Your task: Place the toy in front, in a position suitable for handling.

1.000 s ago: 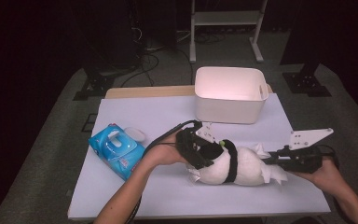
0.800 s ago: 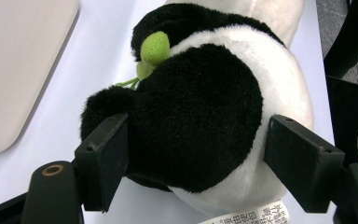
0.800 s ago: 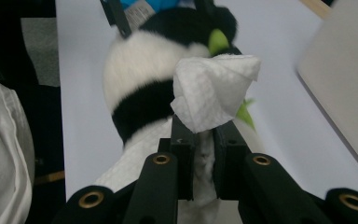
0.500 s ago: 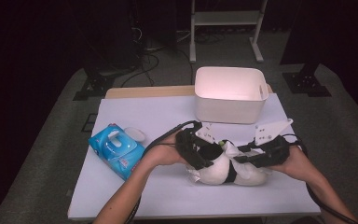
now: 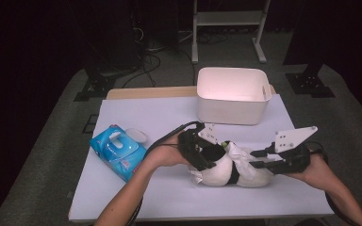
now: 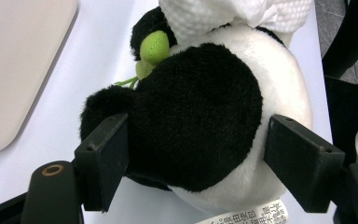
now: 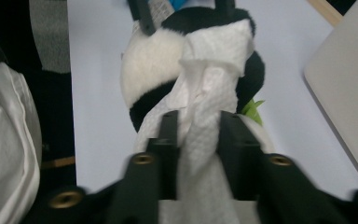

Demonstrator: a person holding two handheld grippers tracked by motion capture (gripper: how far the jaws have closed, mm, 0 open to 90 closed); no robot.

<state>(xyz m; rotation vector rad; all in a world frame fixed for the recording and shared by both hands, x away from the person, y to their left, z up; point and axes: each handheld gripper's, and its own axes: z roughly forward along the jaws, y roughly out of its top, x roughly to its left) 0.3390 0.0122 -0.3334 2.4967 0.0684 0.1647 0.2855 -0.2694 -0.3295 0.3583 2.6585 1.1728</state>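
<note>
A black and white plush panda [image 5: 219,173] lies on the white table sheet, with a green sprig by its head. My left gripper [image 5: 211,159] is shut on its black and white body [image 6: 200,107], one pad pressing each side. A white wipe [image 5: 238,153] is draped over the panda. My right gripper [image 5: 258,159] reaches in from the right. Its jaws have just been closing, and they pinch a twisted strip of the wipe [image 7: 209,84] between the pads. In the right gripper view the panda [image 7: 154,60] lies beyond the right gripper [image 7: 198,135].
A white plastic tub [image 5: 233,96] stands open at the back of the table. To the left lies a blue pack of wipes [image 5: 118,150] with a small white oval [image 5: 136,135] beside it. The table sheet [image 5: 146,117] ends close behind the person's forearms.
The right gripper swung in from the far right onto the panda, then drew back a little to the right and up. The left hand and the panda stayed put.
</note>
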